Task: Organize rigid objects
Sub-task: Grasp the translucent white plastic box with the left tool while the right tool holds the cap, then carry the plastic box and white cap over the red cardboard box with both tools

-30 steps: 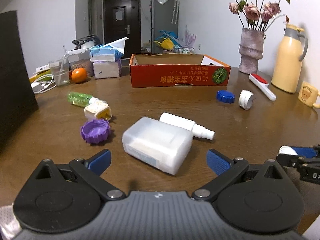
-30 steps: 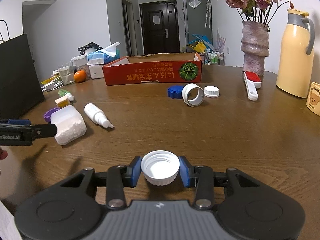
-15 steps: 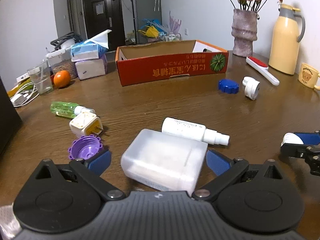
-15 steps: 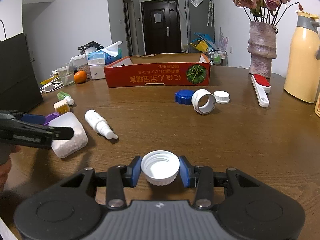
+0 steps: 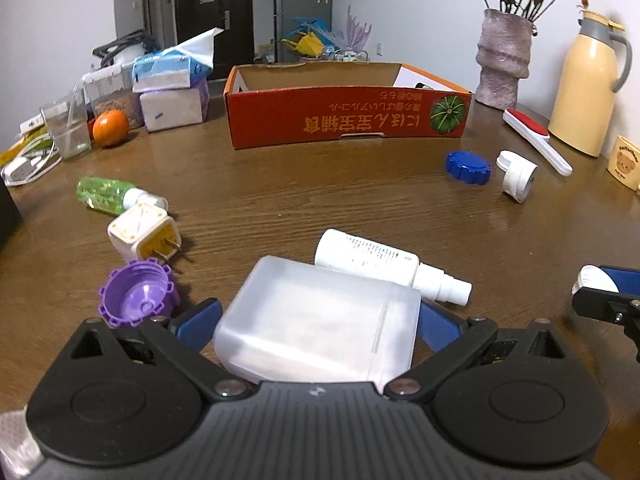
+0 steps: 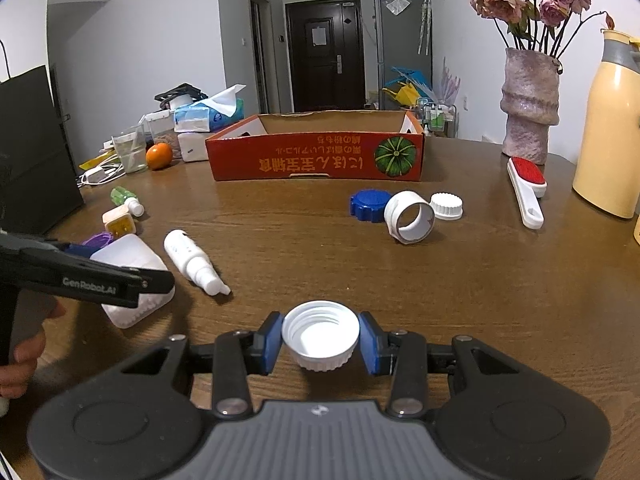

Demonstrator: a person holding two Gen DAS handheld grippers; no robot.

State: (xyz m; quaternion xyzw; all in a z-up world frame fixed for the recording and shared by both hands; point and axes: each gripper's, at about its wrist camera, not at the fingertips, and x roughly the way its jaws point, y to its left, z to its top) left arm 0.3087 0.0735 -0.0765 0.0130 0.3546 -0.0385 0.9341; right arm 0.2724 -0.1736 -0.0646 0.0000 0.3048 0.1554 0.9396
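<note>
Frosted translucent rectangular plastic container (image 5: 320, 320): lying near the wooden table's (image 5: 320, 200) front edge; I'm straddling it with the open left gripper (image 5: 316, 320). Light, stiff, slick; taking its flat sides. Right gripper (image 6: 320, 340) is clamping a white ribbed cap (image 6: 320, 334).

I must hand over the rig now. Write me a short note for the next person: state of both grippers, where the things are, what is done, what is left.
Right gripper: shut on the white cap, held above the table.
Left gripper: jaws open, the frosted plastic container lies between them, not yet gripped.
On the table: white spray bottle touching the container, purple cap, plug adapter, green bottle, blue cap, tape roll, small white cap.
Done: nothing of these is seen inside the red cardboard box yet; its floor is mostly hidden.
Left: probably carry the cap and container to the box, then the rest.
</note>
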